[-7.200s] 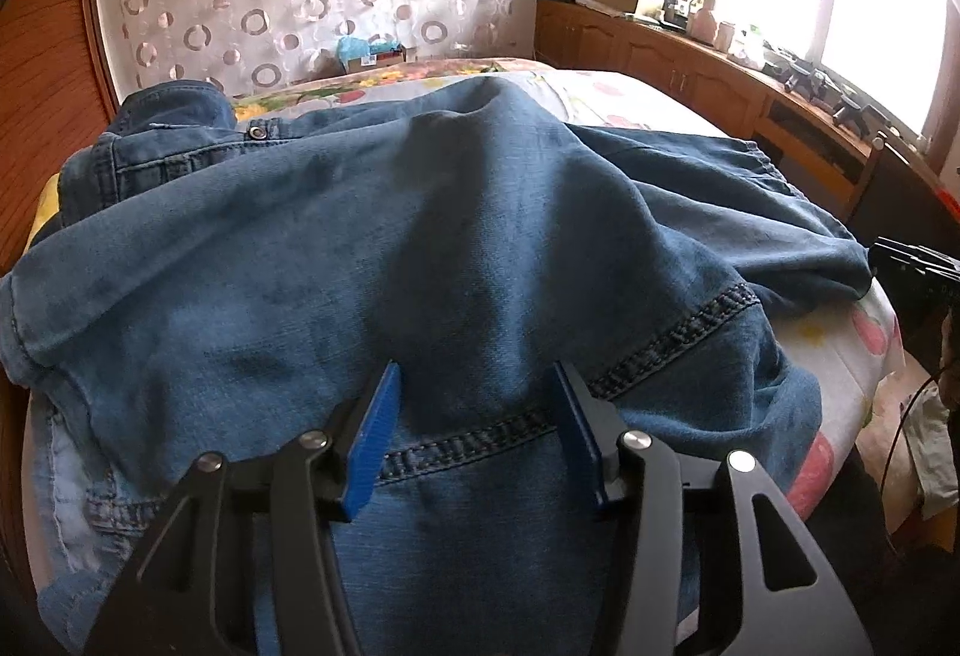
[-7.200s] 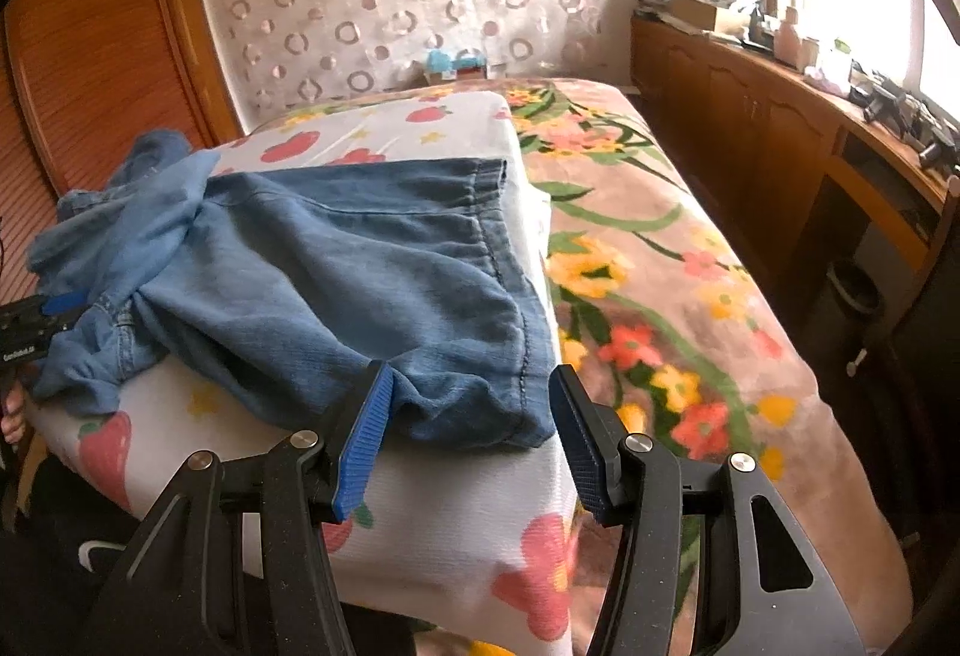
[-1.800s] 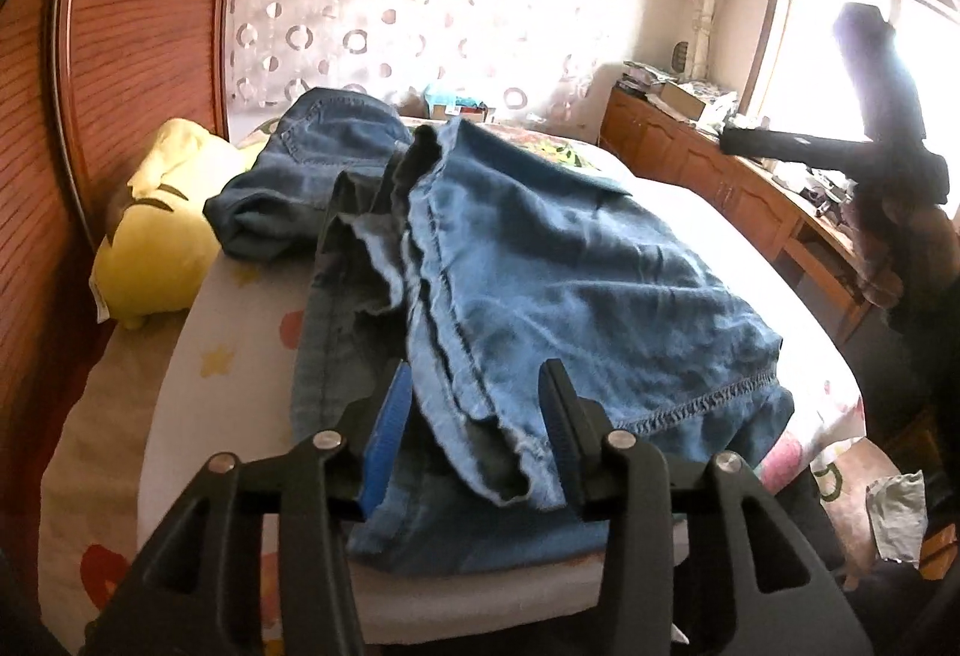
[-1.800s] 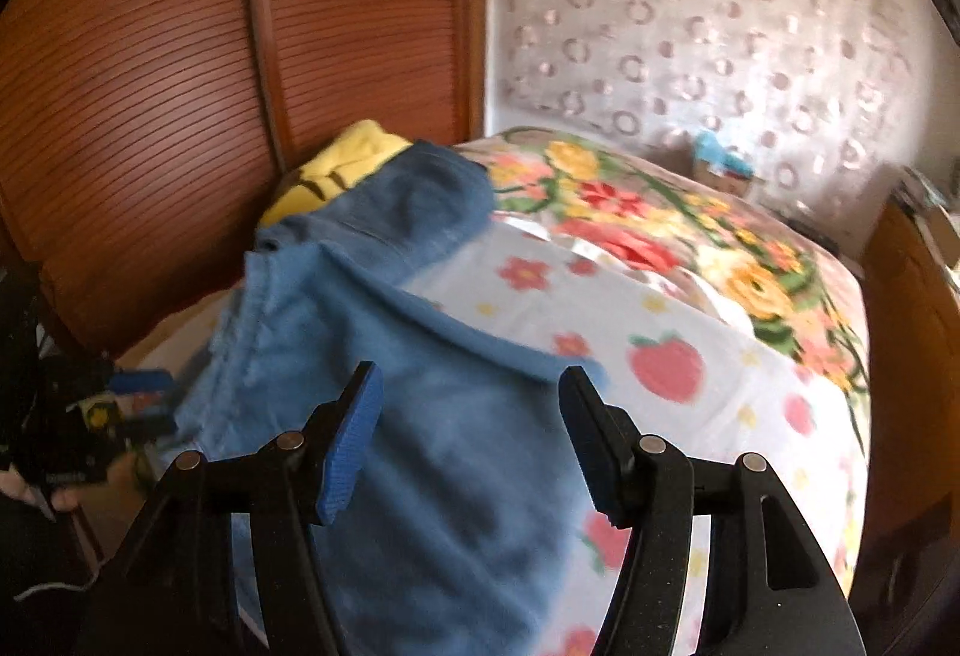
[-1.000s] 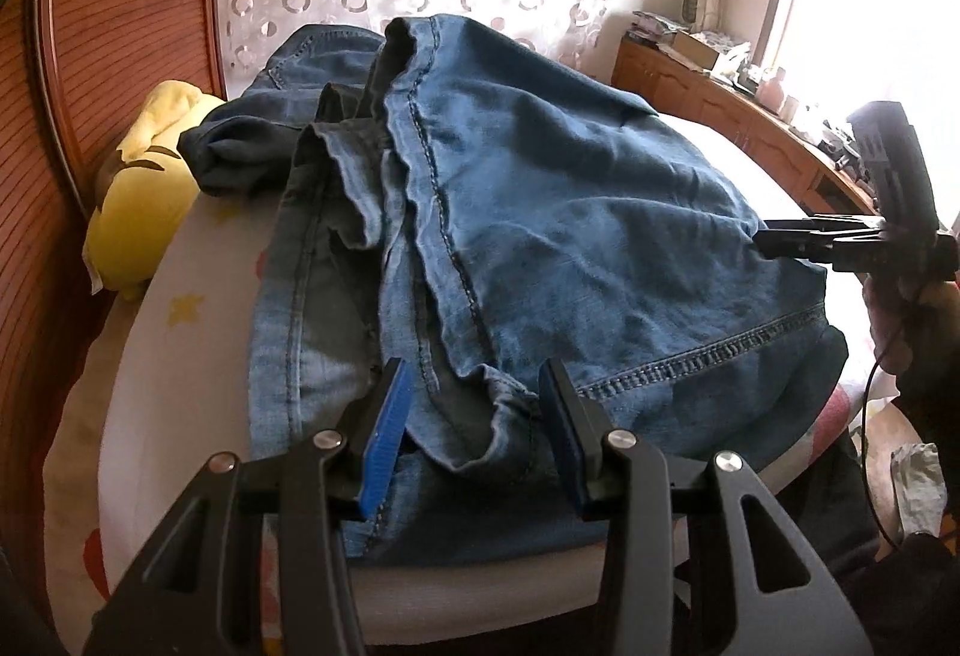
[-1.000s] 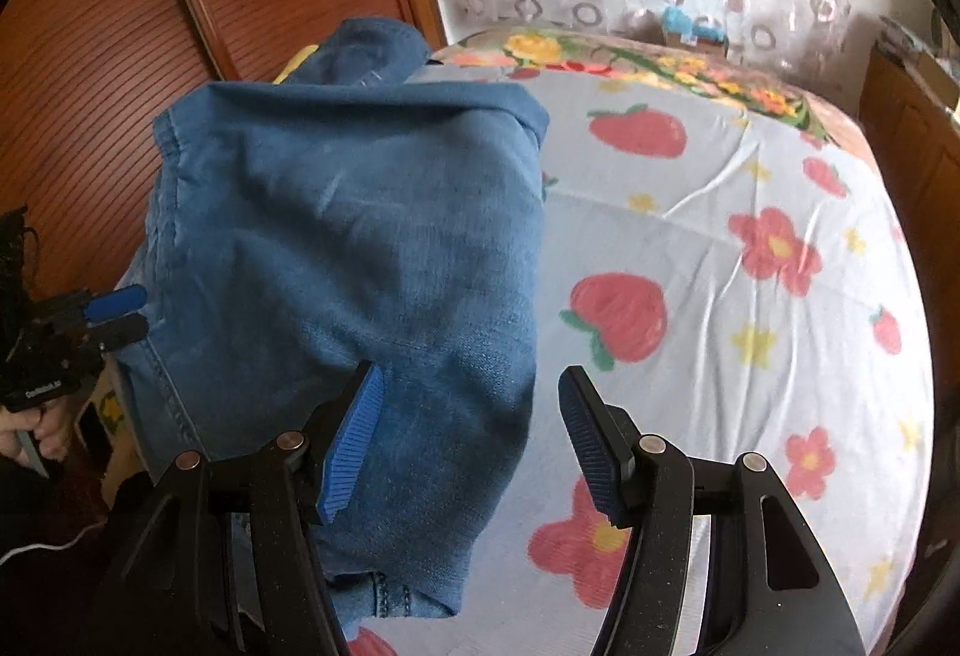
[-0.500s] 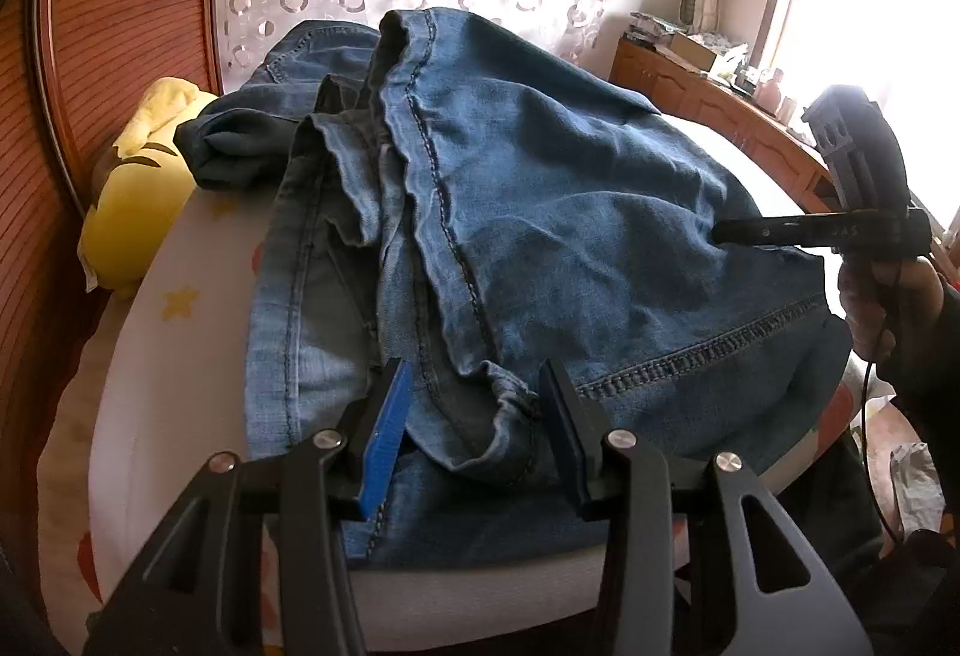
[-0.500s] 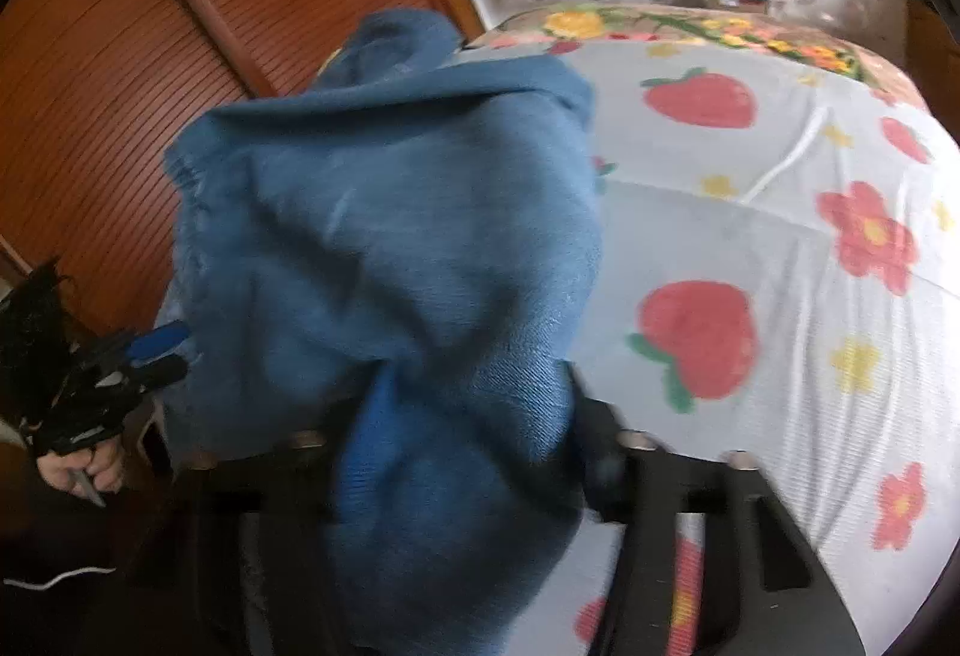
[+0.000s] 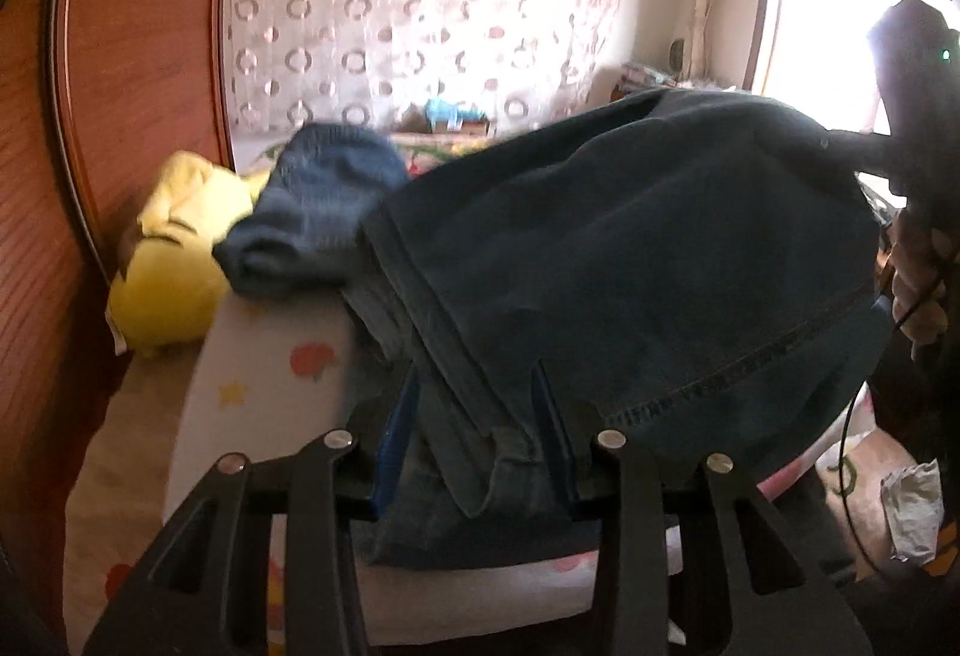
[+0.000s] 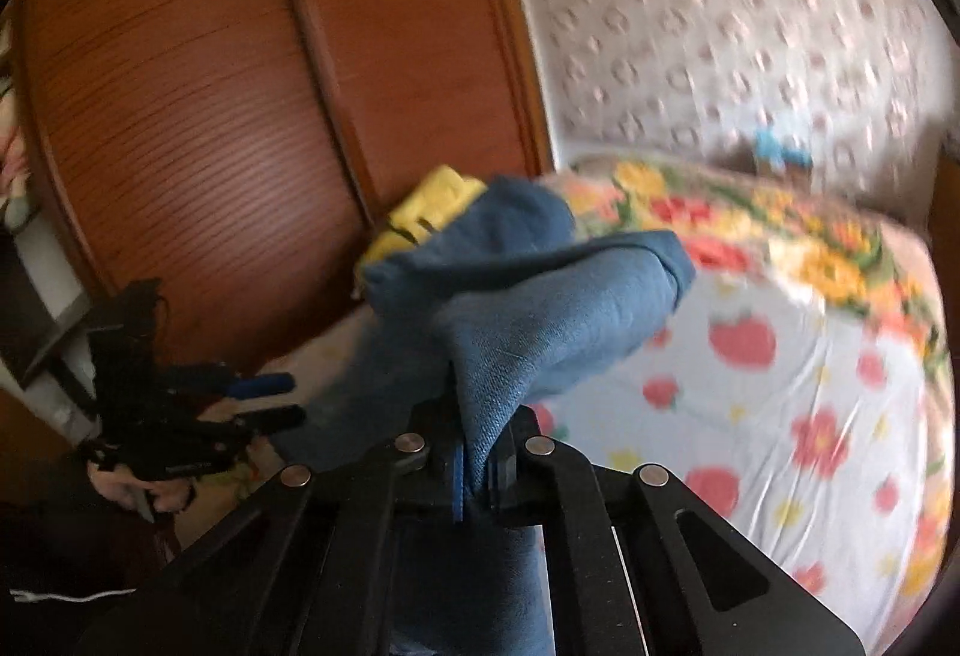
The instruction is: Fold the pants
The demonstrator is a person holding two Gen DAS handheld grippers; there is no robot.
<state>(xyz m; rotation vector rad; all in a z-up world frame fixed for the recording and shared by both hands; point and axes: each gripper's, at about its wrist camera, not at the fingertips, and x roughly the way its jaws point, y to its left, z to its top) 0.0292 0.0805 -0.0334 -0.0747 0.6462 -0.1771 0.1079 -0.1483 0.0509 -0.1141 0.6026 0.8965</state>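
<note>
The blue denim pants [image 9: 630, 260] are lifted off the bed, bunched and hanging between my two grippers. My left gripper [image 9: 474, 434] has its fingers around a thick fold of the denim hem. In the right wrist view my right gripper [image 10: 477, 470] is shut on an edge of the pants [image 10: 540, 308], which rise from its fingertips. The far end of the pants [image 9: 318, 218] rests near the headboard. The left gripper [image 10: 264, 398] also shows at the left of the right wrist view.
A yellow plush toy [image 9: 174, 260] lies by the wooden headboard [image 9: 132, 86]. The bed sheet [image 10: 810, 386] has strawberry and flower prints. A wooden cabinet and window [image 9: 828, 26] stand at the right. A crumpled paper [image 9: 912, 506] lies on the floor.
Both grippers have closed on the pants and lifted them off the bed. The denim has risen and bunched. The right gripper went from open to shut on the edge.
</note>
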